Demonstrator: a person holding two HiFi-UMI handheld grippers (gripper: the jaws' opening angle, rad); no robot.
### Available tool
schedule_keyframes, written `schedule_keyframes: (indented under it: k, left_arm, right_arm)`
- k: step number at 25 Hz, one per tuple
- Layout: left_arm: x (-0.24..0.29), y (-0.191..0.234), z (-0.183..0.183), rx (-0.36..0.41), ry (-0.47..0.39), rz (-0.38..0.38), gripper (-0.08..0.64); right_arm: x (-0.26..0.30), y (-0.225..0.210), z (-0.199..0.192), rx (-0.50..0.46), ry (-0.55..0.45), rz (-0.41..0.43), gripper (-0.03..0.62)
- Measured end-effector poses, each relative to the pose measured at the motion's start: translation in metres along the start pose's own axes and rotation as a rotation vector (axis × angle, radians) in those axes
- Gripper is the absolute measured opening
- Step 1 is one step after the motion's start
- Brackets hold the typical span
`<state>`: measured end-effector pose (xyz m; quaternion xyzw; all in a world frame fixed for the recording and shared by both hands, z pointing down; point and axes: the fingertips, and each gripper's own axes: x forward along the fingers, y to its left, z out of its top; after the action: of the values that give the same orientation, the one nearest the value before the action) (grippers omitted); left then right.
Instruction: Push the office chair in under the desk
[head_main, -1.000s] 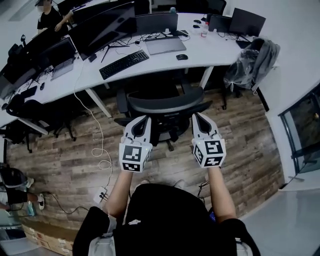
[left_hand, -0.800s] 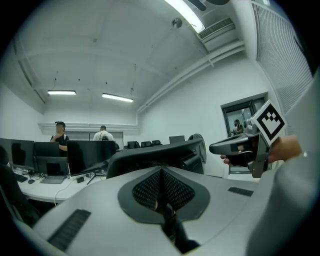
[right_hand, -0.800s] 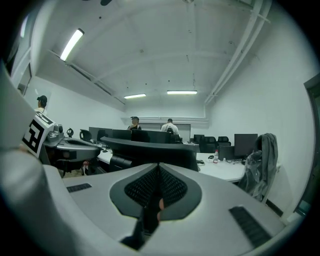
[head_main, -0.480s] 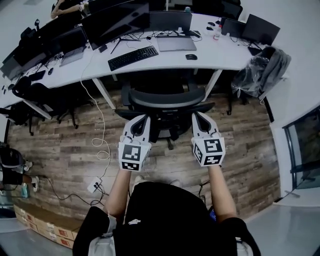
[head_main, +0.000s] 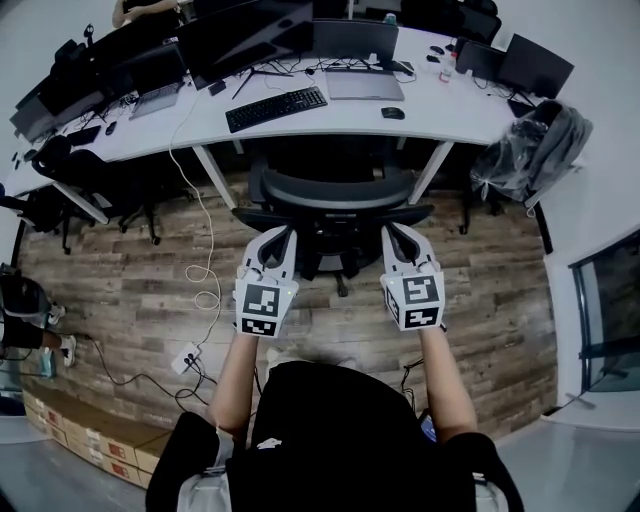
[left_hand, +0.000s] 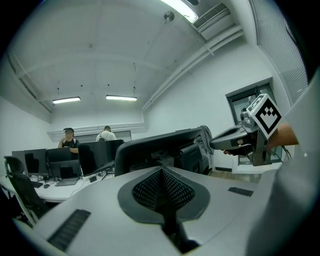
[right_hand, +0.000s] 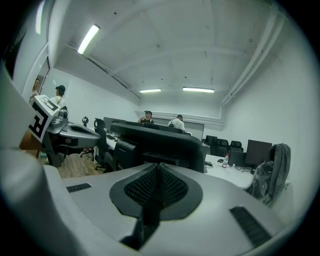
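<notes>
A black mesh office chair (head_main: 335, 200) stands at the white curved desk (head_main: 450, 110), its seat partly under the desk edge and its backrest facing me. My left gripper (head_main: 284, 236) and right gripper (head_main: 392, 232) are both shut and empty, held side by side just behind the backrest, near the armrests; I cannot tell whether they touch it. In the left gripper view the shut tips (left_hand: 161, 172) point at the backrest (left_hand: 150, 150), with the right gripper (left_hand: 240, 137) alongside. The right gripper view shows its shut tips (right_hand: 159, 167) before the backrest (right_hand: 155, 137).
On the desk lie a keyboard (head_main: 276, 108), a mouse (head_main: 392, 113), a laptop (head_main: 362, 85) and monitors. A grey backpack (head_main: 535, 150) hangs at the right. Cables and a power strip (head_main: 188, 358) lie on the wooden floor at left, beside other chairs (head_main: 60, 190).
The person has stepped forward and the desk sits nearer in view. The chair has rolled slightly closer to the desk. Both grippers stay shut behind the backrest.
</notes>
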<state>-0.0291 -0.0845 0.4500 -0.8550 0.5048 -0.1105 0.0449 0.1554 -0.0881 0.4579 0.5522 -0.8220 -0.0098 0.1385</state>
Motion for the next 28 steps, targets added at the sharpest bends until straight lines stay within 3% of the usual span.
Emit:
schedule_keyframes:
  k: [7, 15, 19, 21, 24, 28]
  left_arm:
    - [0.007, -0.010, -0.014, 0.112, 0.070, -0.011, 0.012]
    - [0.018, -0.014, -0.034, 0.183, 0.147, -0.039, 0.015]
    - [0.026, -0.015, -0.048, 0.211, 0.199, -0.084, 0.150]
    - [0.029, -0.015, -0.054, 0.248, 0.218, -0.095, 0.152]
    - [0.034, -0.014, -0.062, 0.303, 0.243, -0.116, 0.188]
    - [0.043, -0.015, -0.071, 0.354, 0.274, -0.157, 0.243]
  right_arm:
    - [0.003, 0.016, -0.011, -0.167, 0.052, 0.065, 0.026]
    - [0.015, 0.019, -0.039, -0.351, 0.152, 0.109, 0.026]
    - [0.024, 0.016, -0.048, -0.422, 0.186, 0.113, 0.028]
    - [0.028, 0.015, -0.051, -0.451, 0.197, 0.114, 0.038]
    - [0.035, 0.013, -0.056, -0.518, 0.219, 0.112, 0.107]
    - [0.042, 0.005, -0.066, -0.598, 0.256, 0.099, 0.131]
